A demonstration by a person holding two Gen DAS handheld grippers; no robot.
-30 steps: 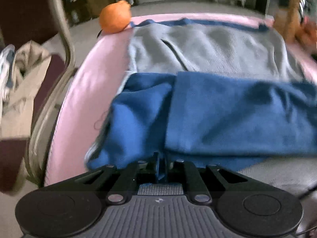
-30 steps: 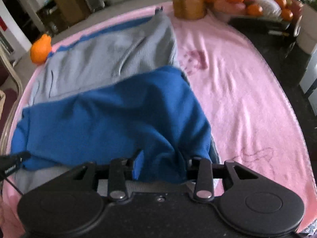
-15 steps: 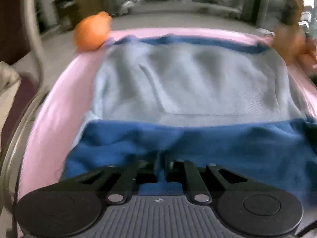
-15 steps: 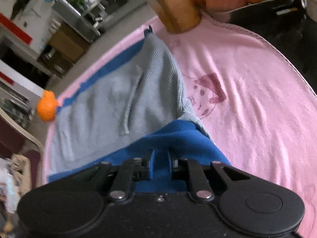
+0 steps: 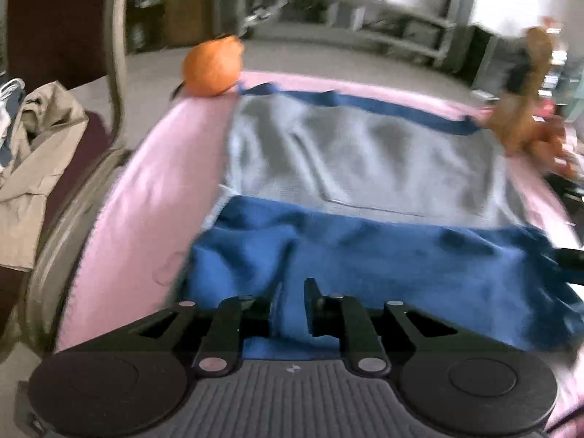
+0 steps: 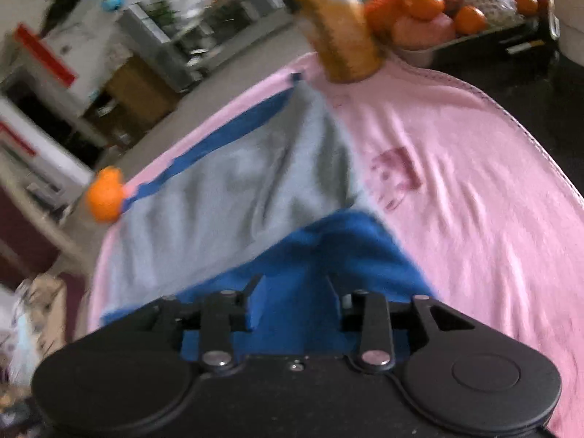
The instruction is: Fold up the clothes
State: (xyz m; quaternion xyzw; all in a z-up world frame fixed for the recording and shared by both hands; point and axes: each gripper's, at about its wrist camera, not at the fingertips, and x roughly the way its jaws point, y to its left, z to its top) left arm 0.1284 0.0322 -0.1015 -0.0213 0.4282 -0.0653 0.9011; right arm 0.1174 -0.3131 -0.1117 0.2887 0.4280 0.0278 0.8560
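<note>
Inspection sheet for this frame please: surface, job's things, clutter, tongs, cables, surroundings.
Surface: pink towel covers the table.
Job's things: grey and blue garment, blue part folded over the near end.
Clutter: orange ball at the far corner; fruit tray; brown jar.
Tongs: left tongs and right tongs both open, blue fabric between the fingers.
Cables: nothing seen.
Surroundings: chair with beige cloth; blurred shelving.

Blue-and-grey garment [image 5: 357,168] on pink cloth [image 6: 474,189] with a blurred, seemingly reddish print; orange ball [image 5: 212,65].
</note>
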